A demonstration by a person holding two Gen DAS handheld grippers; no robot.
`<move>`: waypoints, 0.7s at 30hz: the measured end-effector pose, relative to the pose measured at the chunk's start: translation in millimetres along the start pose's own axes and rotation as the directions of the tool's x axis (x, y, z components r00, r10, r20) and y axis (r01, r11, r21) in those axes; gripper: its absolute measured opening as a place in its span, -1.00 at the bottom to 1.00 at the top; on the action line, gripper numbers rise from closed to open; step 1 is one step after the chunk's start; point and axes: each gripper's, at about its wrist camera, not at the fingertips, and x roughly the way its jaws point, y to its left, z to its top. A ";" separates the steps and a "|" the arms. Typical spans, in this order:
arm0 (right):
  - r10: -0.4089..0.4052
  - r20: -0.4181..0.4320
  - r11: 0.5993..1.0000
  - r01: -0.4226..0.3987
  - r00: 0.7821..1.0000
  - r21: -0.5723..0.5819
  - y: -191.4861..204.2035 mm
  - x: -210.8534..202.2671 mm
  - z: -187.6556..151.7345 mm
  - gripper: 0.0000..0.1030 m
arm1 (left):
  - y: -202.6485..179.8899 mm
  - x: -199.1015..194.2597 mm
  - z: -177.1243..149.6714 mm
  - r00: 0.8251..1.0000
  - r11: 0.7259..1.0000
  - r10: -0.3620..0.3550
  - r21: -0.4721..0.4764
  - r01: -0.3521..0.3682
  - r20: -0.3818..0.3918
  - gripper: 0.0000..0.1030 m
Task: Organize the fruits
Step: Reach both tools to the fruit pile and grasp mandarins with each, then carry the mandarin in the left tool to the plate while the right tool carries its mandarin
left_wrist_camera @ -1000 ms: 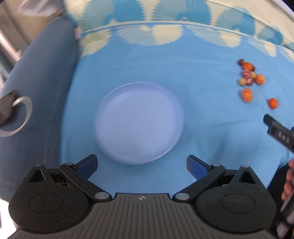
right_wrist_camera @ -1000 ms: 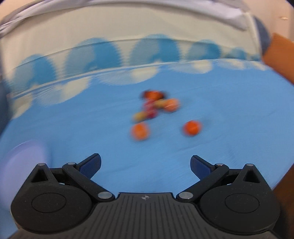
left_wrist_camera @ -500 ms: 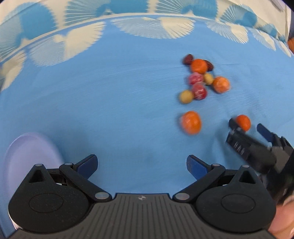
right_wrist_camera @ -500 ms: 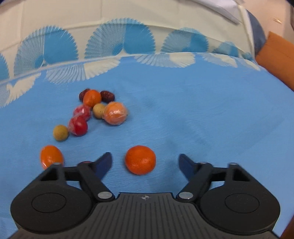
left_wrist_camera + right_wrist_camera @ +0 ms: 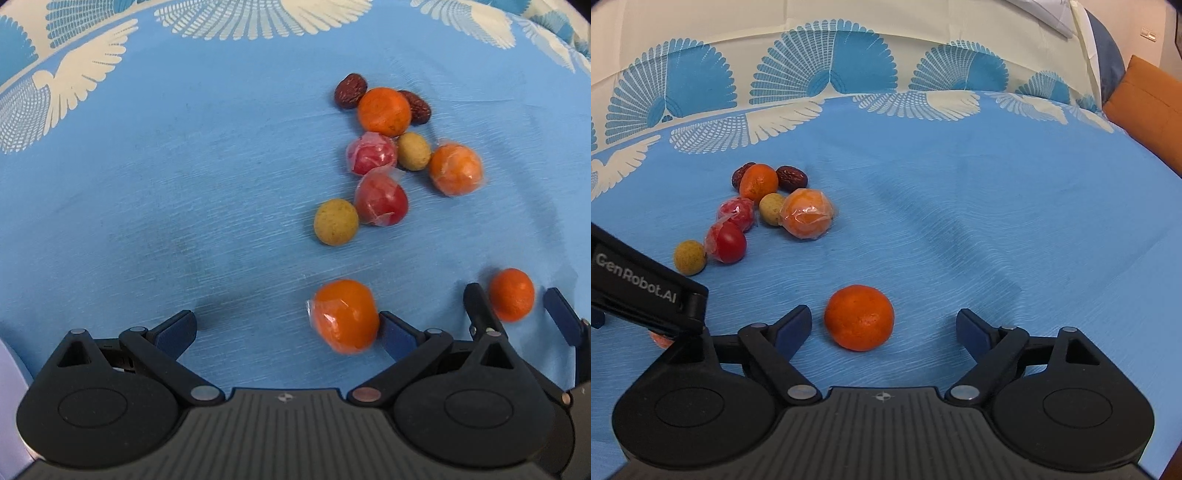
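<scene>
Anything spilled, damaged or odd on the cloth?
Nothing damaged. The fruits lie loose on the blue tablecloth instead of on a plate, and some are in clear plastic wrap, such as one orange and a red tomato, while the orange between the right tongs is bare.

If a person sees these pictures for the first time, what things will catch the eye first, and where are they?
First comes the bare orange, lying alone on the blue cloth between the open fingers of the right gripper, which have just been opening. Behind it to the left sits a cluster of small fruits, some in clear wrap. In the left wrist view, a wrapped orange lies just inside the left gripper's right finger.
</scene>
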 end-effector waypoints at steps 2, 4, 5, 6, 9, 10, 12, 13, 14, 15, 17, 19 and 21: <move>-0.013 0.000 1.000 0.013 1.000 0.005 -0.5 0.7 -0.3 0.77 | -0.4 3.0 2.1 1.000 1.000 0.000 -0.006 0.000 -0.005 0.99; -0.016 0.001 1.000 0.016 1.000 0.006 -0.3 0.5 -1.1 0.78 | -0.4 4.2 4.6 1.000 1.000 -0.003 -0.010 0.003 -0.004 0.98; -0.017 0.002 1.000 0.017 1.000 0.005 -0.1 0.2 -1.3 0.75 | -0.1 3.8 5.1 1.000 1.000 -0.010 -0.016 0.010 0.004 0.92; -0.001 0.002 1.000 0.001 1.000 0.009 -0.9 -0.7 -0.9 0.68 | 0.1 1.3 4.9 1.000 1.000 -0.023 -0.014 0.023 0.015 0.70; 0.054 0.037 0.998 -0.055 0.998 0.008 -0.2 -7.2 1.8 -0.29 | 1.0 -21.6 -0.5 0.996 0.997 -0.074 0.025 0.073 0.049 -0.27; 0.056 0.035 0.998 -0.057 0.998 0.019 -1.4 -6.8 2.5 -0.29 | 1.6 -25.4 -1.3 0.995 0.996 -0.088 0.029 0.086 0.049 -0.27; 0.061 0.036 0.997 -0.062 0.998 0.045 -4.0 -6.5 3.8 -0.29 | 4.8 -30.1 -3.8 0.994 0.995 -0.095 0.020 0.094 0.058 -0.27; 0.057 0.038 0.997 -0.059 0.998 0.048 -4.1 -6.6 3.7 -0.29 | 6.5 -31.8 -4.8 0.994 0.996 -0.092 0.020 0.091 0.060 -0.27; 0.051 0.040 0.997 -0.053 0.998 0.050 -4.4 -6.6 3.7 -0.29 | 8.2 -33.3 -5.9 0.995 0.996 -0.083 0.020 0.081 0.061 -0.27; 0.043 0.044 0.997 -0.045 0.998 0.055 -4.9 -6.8 4.1 -0.29 | 9.4 -36.1 -10.0 0.995 0.997 -0.076 0.017 0.075 0.062 -0.27; 0.030 0.044 0.997 -0.033 0.999 0.071 -7.5 -5.4 4.2 -0.29 | 9.9 -44.3 -17.7 0.996 0.998 -0.068 0.010 0.067 0.065 -0.27; 0.028 0.044 0.996 -0.031 0.999 0.080 -9.7 -4.6 3.5 -0.29 | 16.7 -53.3 -28.4 0.996 0.998 -0.056 0.001 0.056 0.066 -0.27; 0.017 0.048 0.998 -0.020 0.999 0.059 -6.7 -3.9 2.2 -0.28 | 26.4 -64.5 -42.9 0.997 0.999 -0.042 -0.002 0.042 0.066 -0.26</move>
